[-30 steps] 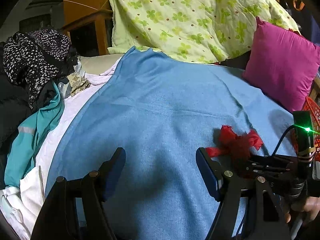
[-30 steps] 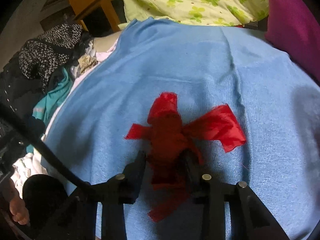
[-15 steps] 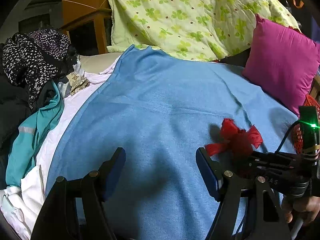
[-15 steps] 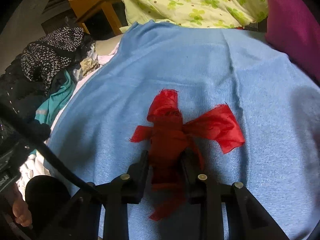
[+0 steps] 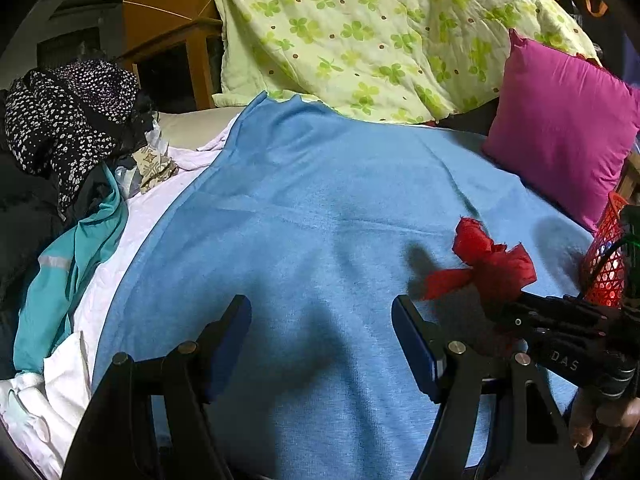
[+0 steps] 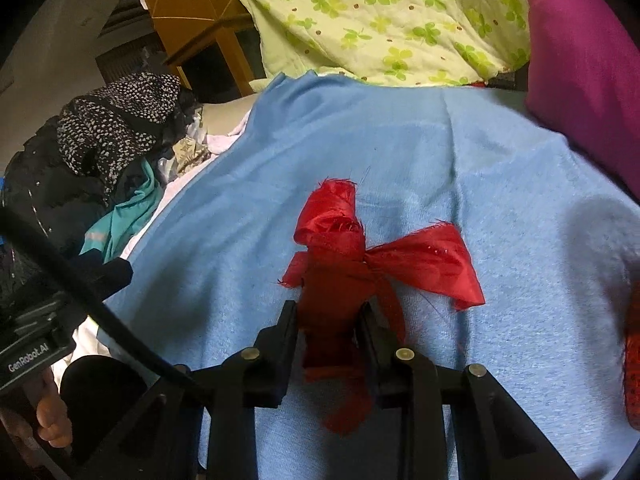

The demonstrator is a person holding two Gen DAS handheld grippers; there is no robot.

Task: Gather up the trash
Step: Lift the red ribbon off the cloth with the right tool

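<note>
The right hand-held gripper is clamped on a red rag, a crumpled scrap of shiny red cloth with frayed edges. Its two black fingers press on the rag's bunched middle from either side. One rolled end of the rag sticks up past the fingertips, a wide flap spreads out to the right of them, and a thin tail hangs down between the fingers toward the camera.

The rag is over a blue blanket that covers a bed. In the left wrist view the rag is toward the blanket's right edge, with the black body of the right hand-held gripper reaching in from the right. A dark shadow lies on the blanket just left of the rag.

The left hand-held gripper has its jaws apart with nothing between them; only the blanket shows in the gap. Its blue-padded fingers are over the blanket's near part, left of the rag and apart from it.

A red mesh basket is at the blanket's right edge, just right of the rag. A magenta pillow leans at the blanket's far right corner. A green clover-print quilt is heaped at the blanket's far end. A pile of clothes lies off the blanket's left side.
</note>
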